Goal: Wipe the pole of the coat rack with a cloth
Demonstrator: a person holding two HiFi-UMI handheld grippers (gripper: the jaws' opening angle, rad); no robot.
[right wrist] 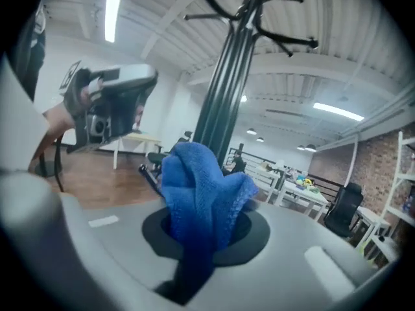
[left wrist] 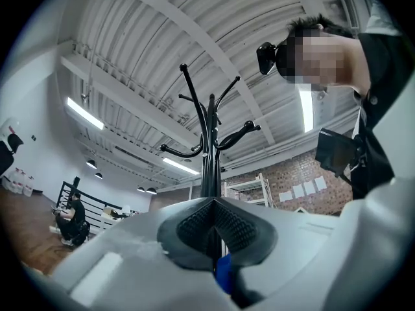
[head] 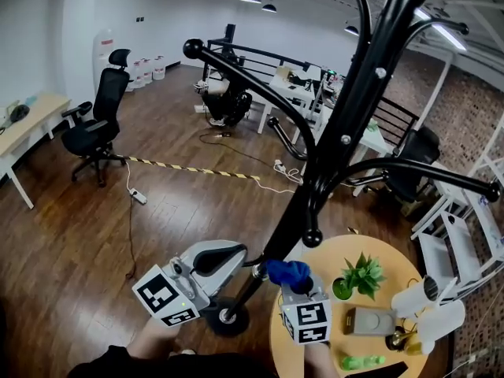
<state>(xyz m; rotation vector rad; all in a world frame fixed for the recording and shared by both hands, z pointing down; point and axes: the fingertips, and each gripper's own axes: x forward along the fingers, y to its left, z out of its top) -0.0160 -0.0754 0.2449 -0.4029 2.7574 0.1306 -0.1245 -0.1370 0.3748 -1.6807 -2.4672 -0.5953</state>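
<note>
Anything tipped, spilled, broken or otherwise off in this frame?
Nothing much. The coat rack stands upright; the left gripper clamps its pole and the right gripper holds the blue cloth bunched. The one oddity: what looks like a green bottle lies on its side on the round table.

Wood floor [head: 71, 235], black office chair [head: 98, 116], round yellow table [head: 394, 270], brick wall [head: 465, 109].

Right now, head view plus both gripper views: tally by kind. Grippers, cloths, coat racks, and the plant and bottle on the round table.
Grippers: 2 (left gripper, right gripper)
Blue cloth: 1
Coat rack: 1
Potted plant: 1
Green bottle: 1
Total: 6
</note>
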